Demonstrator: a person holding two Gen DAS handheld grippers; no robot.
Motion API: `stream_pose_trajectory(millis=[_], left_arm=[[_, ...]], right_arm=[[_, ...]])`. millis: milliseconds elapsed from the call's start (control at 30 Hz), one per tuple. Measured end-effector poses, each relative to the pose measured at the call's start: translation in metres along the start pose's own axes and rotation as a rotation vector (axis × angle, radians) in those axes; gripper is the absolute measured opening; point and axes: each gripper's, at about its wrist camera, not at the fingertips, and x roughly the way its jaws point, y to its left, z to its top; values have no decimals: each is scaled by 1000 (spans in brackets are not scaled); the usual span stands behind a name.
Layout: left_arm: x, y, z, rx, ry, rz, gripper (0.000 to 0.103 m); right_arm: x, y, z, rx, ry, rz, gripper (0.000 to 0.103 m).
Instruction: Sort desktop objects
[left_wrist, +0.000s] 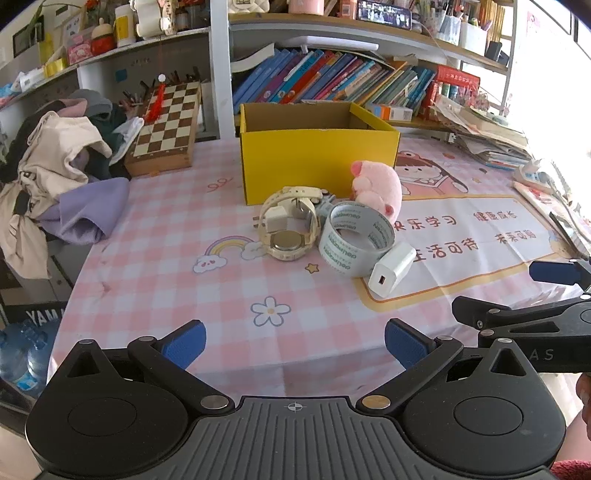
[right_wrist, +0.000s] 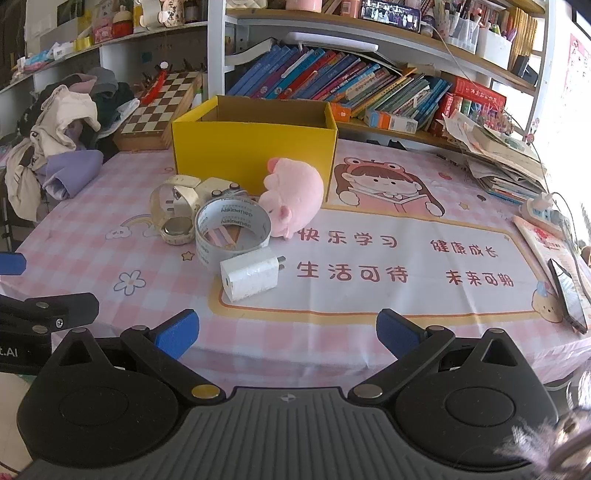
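A yellow cardboard box (left_wrist: 317, 162) (right_wrist: 255, 151) stands open at the back of the pink checked table. In front of it lie a pink plush pig (left_wrist: 376, 188) (right_wrist: 295, 195), a roll of clear tape (left_wrist: 356, 238) (right_wrist: 232, 230), a cream watch (left_wrist: 288, 225) (right_wrist: 177, 210) and a white charger (left_wrist: 391, 269) (right_wrist: 251, 278). My left gripper (left_wrist: 295, 345) is open near the table's front edge, with nothing between its fingers. My right gripper (right_wrist: 288, 334) is open too, just short of the charger. Each gripper's blue fingertip shows at the edge of the other's view.
A chessboard (left_wrist: 166, 129) and a heap of clothes (left_wrist: 55, 173) sit at the back left. Leaning books (right_wrist: 332, 85) fill the shelf behind the box. Stacked papers (right_wrist: 502, 155), a power strip (right_wrist: 546, 212) and a phone (right_wrist: 569, 295) lie at the right.
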Motion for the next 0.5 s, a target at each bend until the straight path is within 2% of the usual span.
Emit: stream_pose_trajectory(millis=[500], left_arm=[[-2, -3, -3, 12, 13, -2, 103]], right_arm=[[-3, 3, -1, -8, 0, 3, 103]])
